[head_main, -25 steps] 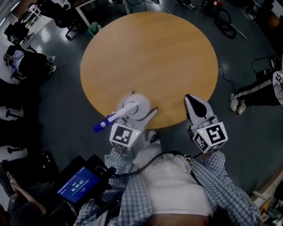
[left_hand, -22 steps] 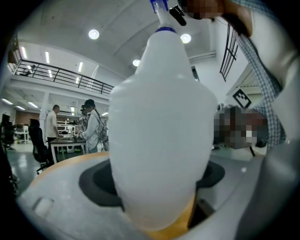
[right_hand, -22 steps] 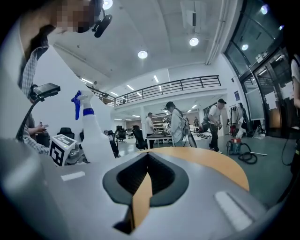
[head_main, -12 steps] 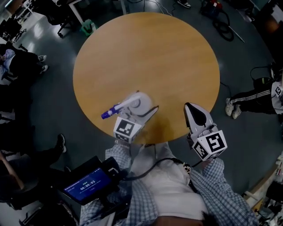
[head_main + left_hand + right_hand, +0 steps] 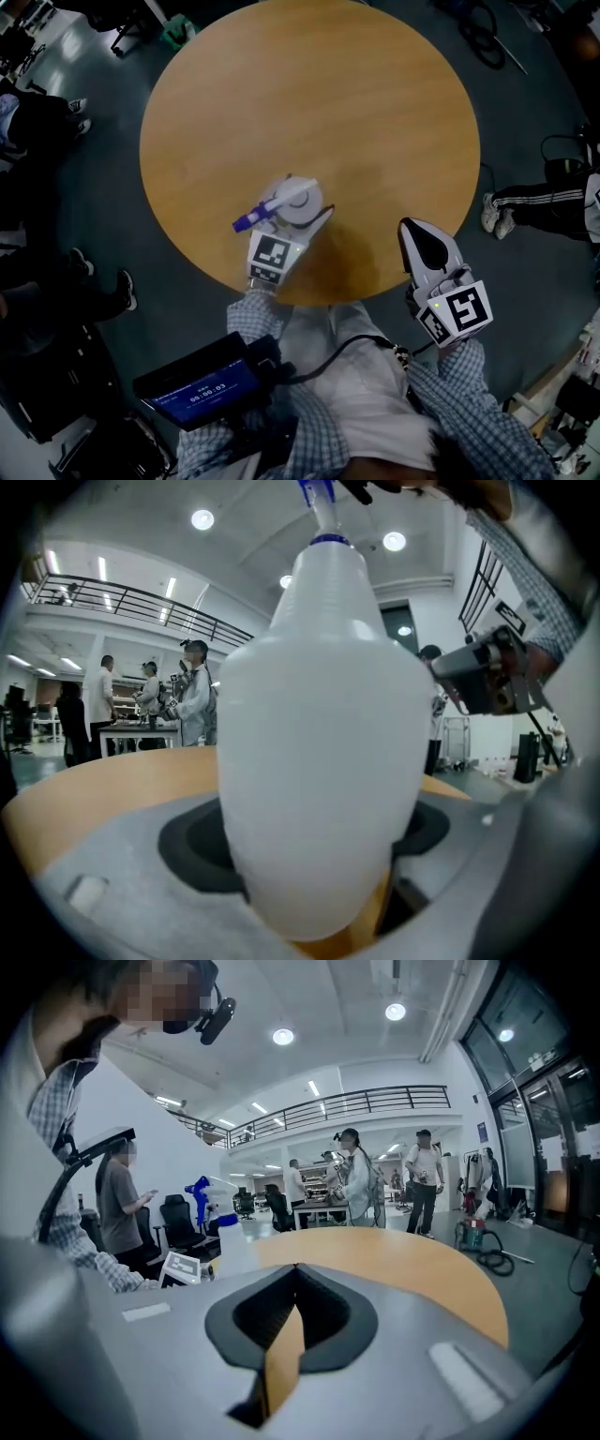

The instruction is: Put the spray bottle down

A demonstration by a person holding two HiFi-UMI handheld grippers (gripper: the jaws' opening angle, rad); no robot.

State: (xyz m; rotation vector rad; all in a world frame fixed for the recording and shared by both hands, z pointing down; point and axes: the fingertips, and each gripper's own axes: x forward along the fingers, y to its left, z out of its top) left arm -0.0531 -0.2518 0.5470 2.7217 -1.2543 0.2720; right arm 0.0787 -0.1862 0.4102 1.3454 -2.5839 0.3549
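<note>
While the left gripper (image 5: 302,204) pinches the spray bottle (image 5: 319,761) between its jaws over the table (image 5: 309,84), apparently for set-down, the right gripper (image 5: 410,231) hangs alongside, jaws together, empty.

Blue-checked sleeves (image 5: 469,412), white top (image 5: 366,403), a black cable (image 5: 342,339); the left tool (image 5: 305,195) and right tool (image 5: 413,226) are pale grey with black-and-white marker cubes (image 5: 457,311).

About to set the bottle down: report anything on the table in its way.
Nothing visible. The left hand-held gripper holds the spray bottle over the round table, whose wood is bare all around it.
</note>
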